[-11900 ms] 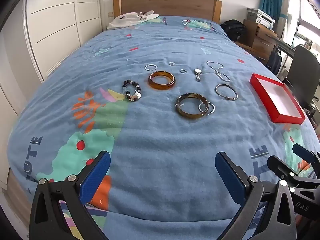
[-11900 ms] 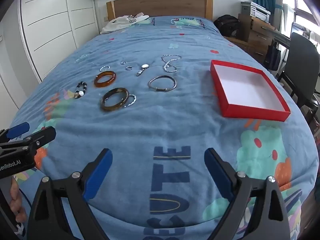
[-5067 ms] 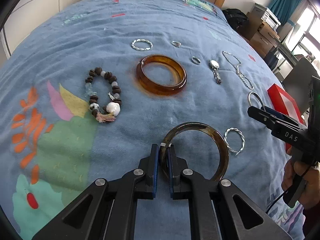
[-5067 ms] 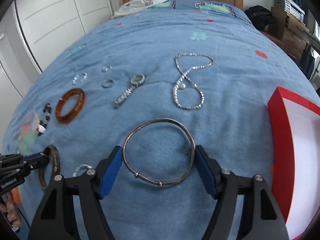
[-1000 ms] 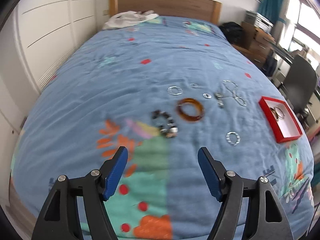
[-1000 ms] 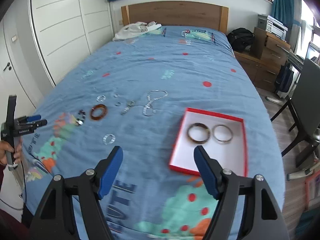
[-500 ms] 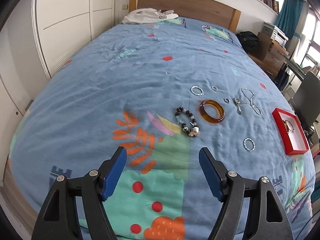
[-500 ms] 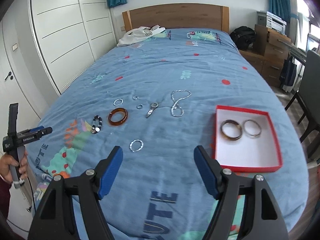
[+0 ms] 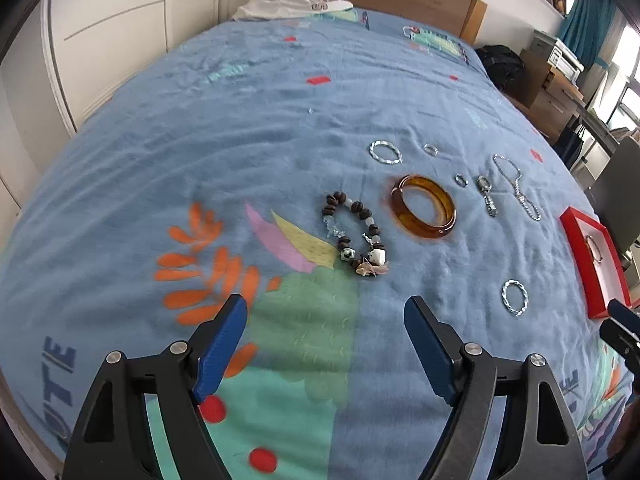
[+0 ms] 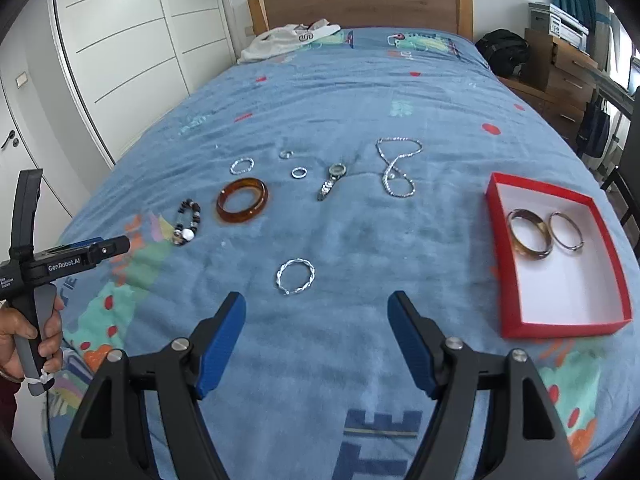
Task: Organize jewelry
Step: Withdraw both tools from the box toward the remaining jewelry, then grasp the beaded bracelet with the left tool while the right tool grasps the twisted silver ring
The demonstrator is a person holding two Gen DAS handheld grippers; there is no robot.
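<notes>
Jewelry lies on the blue bedspread. My left gripper (image 9: 326,342) is open and empty, short of the beaded bracelet (image 9: 354,234). The amber bangle (image 9: 423,206) lies to the bracelet's right. My right gripper (image 10: 316,342) is open and empty, just short of the twisted silver bracelet (image 10: 295,276). The red box (image 10: 510,256) at the right holds a brown bangle (image 10: 530,234) and a thin silver bangle (image 10: 566,230). A watch (image 10: 332,180), a silver chain (image 10: 396,166), small rings (image 10: 299,172) and another twisted silver bracelet (image 10: 242,166) lie farther back.
White clothing (image 10: 292,38) lies by the wooden headboard (image 10: 360,2). White wardrobe doors (image 10: 120,48) stand on the left. A dresser (image 10: 564,64) and a black bag (image 10: 506,54) stand on the right. The left gripper's handle (image 10: 36,264) shows at the bed's left edge.
Both grippers have come lower and closer to the bed. The beaded bracelet and the twisted silver bracelet now sit nearer to the open jaws. Nothing was picked up.
</notes>
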